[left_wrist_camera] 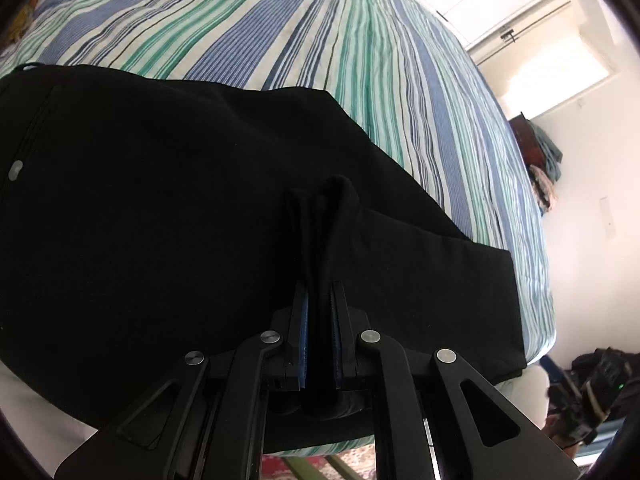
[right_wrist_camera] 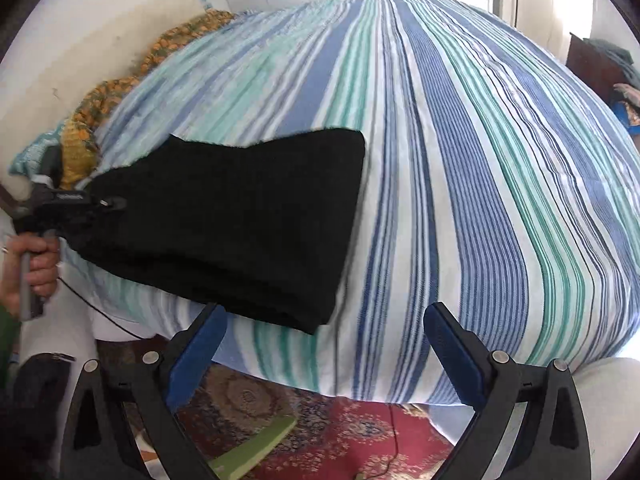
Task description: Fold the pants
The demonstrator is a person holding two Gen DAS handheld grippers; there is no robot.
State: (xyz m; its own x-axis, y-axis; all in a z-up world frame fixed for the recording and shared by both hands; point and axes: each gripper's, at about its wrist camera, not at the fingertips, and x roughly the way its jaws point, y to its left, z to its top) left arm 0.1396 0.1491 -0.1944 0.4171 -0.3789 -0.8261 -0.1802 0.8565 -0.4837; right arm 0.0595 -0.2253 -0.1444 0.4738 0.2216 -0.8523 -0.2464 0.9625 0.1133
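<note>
The black pants (right_wrist_camera: 240,216) lie folded into a thick stack on the striped bedspread (right_wrist_camera: 480,160), near the bed's front left edge. In the left wrist view the pants (left_wrist_camera: 160,200) fill the frame, and my left gripper (left_wrist_camera: 319,300) is shut on a pinched ridge of the black fabric. In the right wrist view the left gripper (right_wrist_camera: 80,200) shows at the stack's left end, held by a hand. My right gripper (right_wrist_camera: 324,320) is open and empty, hovering at the bed's front edge just right of the stack's near corner.
The blue, green and white striped bed (left_wrist_camera: 360,60) stretches far and right. An orange patterned cloth (right_wrist_camera: 120,92) lies along the wall at left. A red patterned rug (right_wrist_camera: 340,440) and a green bar (right_wrist_camera: 256,446) are on the floor below. Clothes pile on a chair (left_wrist_camera: 540,160) at right.
</note>
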